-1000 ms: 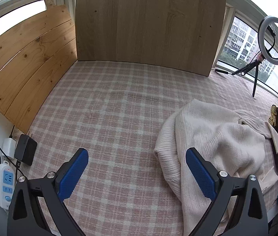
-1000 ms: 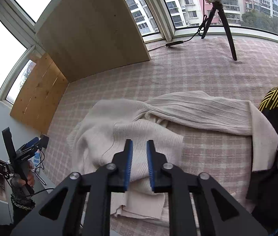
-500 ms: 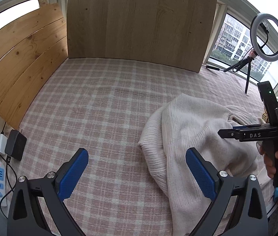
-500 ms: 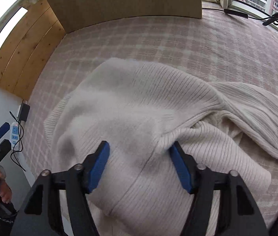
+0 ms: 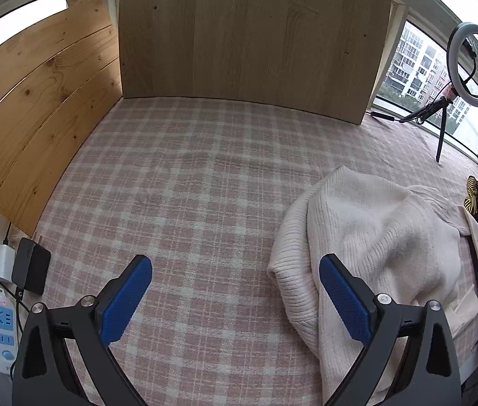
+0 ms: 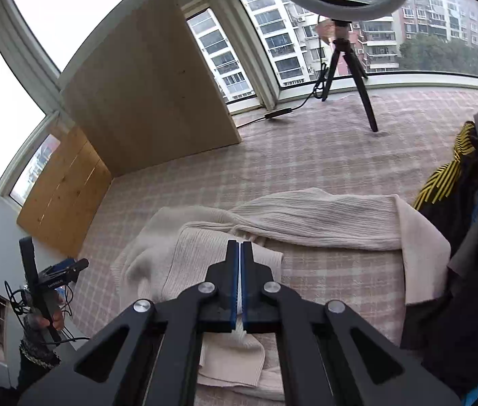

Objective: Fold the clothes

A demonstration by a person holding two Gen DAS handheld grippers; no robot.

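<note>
- Lying crumpled on the pink plaid bedcover [image 5: 178, 182] is one cream ribbed sweater [image 5: 374, 237], toward the right side in the left wrist view; one long sleeve stretches out to the right in the right wrist view.
- The left gripper [image 5: 235, 291] hovers over the bedcover with its two blue pads spread wide and nothing between them; the right-hand pad sits just in front of the sweater's ribbed hem, and whether it touches the knit cannot be told.
- The right gripper [image 6: 238, 270] shows its two blue pads drawn together, only a thin pale slit between them. They have just been closing; whether a pinch of knit is caught in that slit cannot be told, as the sweater [image 6: 205, 247] lies right beneath and behind the tips.
- One person's hand [image 6: 44, 321] shows at the lower left of the right wrist view, gripping the handle of the other gripper.
- Two wooden boards stand at the far edge: one pale panel [image 5: 249, 34] and one knotty pine slatted panel [image 5: 36, 108] to its left.
- One ring light on a tripod [image 5: 472, 64] stands by the windows.
- One heap of dark clothes [image 6: 469, 223], with one yellow-and-black striped piece in it, lies beside the sweater's sleeve end.
- One white power strip [image 5: 2, 328] and one black adapter [image 5: 30, 265] sit off the bed's left edge.
</note>
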